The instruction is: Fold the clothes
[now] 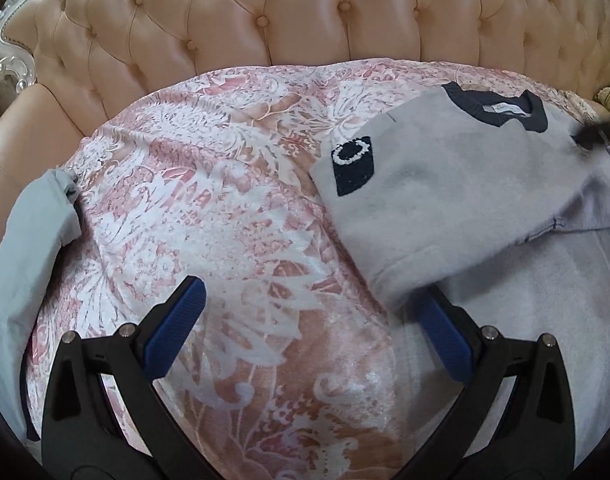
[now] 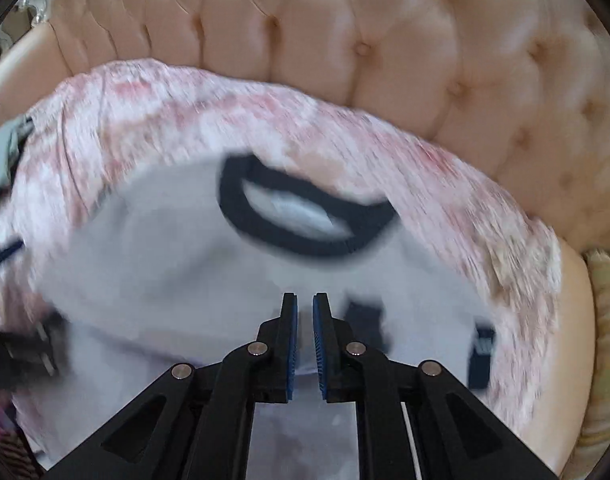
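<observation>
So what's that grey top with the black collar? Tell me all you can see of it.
The grey top looks like soft, fleecy knit. It has a black ribbed collar with a pale label inside, and a black square chest patch bearing a white ring. It lies on the pink floral sofa cover, partly folded: one side is turned over the body. The left gripper's right-hand finger sits at its folded edge. The right-wrist view is blurred; there the nearly shut fingers seem to pinch grey cloth.

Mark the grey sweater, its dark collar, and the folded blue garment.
grey sweater (image 1: 437, 200), left wrist view, chest area.
dark collar (image 2: 301, 246), right wrist view, front band.
blue garment (image 1: 29, 232), left wrist view, middle of the cloth.
</observation>
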The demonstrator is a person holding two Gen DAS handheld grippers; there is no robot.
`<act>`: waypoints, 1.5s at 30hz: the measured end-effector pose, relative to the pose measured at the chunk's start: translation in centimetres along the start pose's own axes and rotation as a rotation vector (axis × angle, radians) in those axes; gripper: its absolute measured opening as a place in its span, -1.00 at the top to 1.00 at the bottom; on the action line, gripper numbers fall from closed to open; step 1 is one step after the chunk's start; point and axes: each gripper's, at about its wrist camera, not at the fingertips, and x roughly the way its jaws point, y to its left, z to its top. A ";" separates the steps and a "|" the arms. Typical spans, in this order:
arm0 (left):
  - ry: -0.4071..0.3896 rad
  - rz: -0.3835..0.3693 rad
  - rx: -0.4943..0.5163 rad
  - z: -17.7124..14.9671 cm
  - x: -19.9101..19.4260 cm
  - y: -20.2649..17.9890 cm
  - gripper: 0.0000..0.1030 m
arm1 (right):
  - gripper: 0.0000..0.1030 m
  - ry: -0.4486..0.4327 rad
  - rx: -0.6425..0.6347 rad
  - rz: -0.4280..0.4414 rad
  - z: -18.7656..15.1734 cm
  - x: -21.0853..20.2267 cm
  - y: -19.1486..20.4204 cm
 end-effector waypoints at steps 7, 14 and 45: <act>0.003 -0.018 -0.007 -0.4 0.2 0.0 -1.00 | 0.77 -0.170 0.395 0.211 -10.8 -2.4 -7.8; 0.033 -0.013 0.001 -0.5 0.1 -0.2 -1.00 | 0.72 -0.303 0.551 0.418 -9.5 -2.8 -9.8; 0.049 -0.044 -0.012 -0.2 0.6 0.1 -1.00 | 0.35 -0.245 0.624 0.406 -8.6 2.5 -8.6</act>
